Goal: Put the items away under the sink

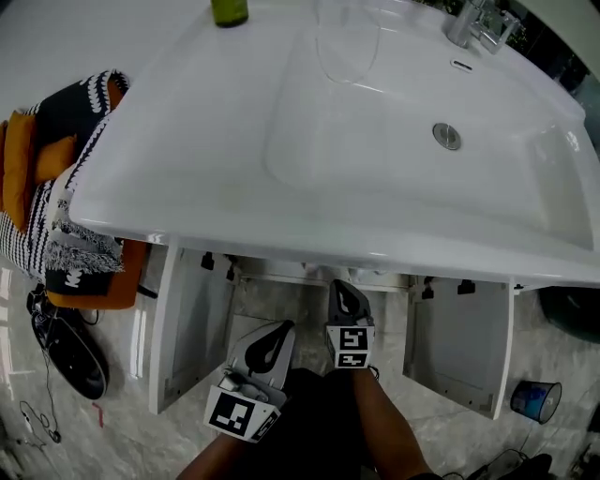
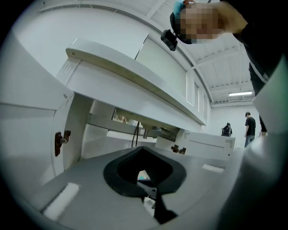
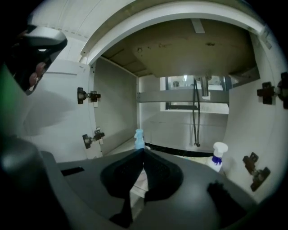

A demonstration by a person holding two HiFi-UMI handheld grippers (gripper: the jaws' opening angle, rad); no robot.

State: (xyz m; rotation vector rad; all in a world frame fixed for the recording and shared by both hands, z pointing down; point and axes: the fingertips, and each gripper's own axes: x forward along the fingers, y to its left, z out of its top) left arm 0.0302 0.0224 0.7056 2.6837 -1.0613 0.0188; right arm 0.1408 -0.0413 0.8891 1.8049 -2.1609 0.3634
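From the head view, a white sink cabinet (image 1: 192, 323) stands with both doors swung wide. The white ceramic basin (image 1: 234, 141) lies on top of it, with a round metal drain (image 1: 447, 136) and a chrome tap (image 1: 478, 23) at the far rim. A green bottle (image 1: 229, 11) stands on the white surface above the cabinet, at its far edge. Both grippers are held in front of the cabinet's opening and point into it, the left gripper (image 1: 279, 330) a little nearer the person than the right gripper (image 1: 339, 286). A black-and-white fringed cloth (image 1: 66, 141) with an orange cushion (image 1: 23, 159) lies beside the cabinet's left side. A blue roll (image 1: 534, 401) sits on the floor past its right door.

In the left gripper view, the left gripper (image 2: 143, 149) has its fingers drawn together at the tips, with nothing caught between them. It faces the cabinet's side wall (image 2: 81, 130) from outside, below the basin's overhang.

In the right gripper view, the right gripper (image 3: 143, 152) also has its fingers pressed together and holds nothing. Inside the cabinet, a pale blue spray bottle (image 3: 139, 138) stands upright on the floor near the middle. A white spray bottle with a blue collar (image 3: 218, 156) stands near the cabinet's right wall. Dark hoses (image 3: 195, 112) hang down at the cabinet's back.
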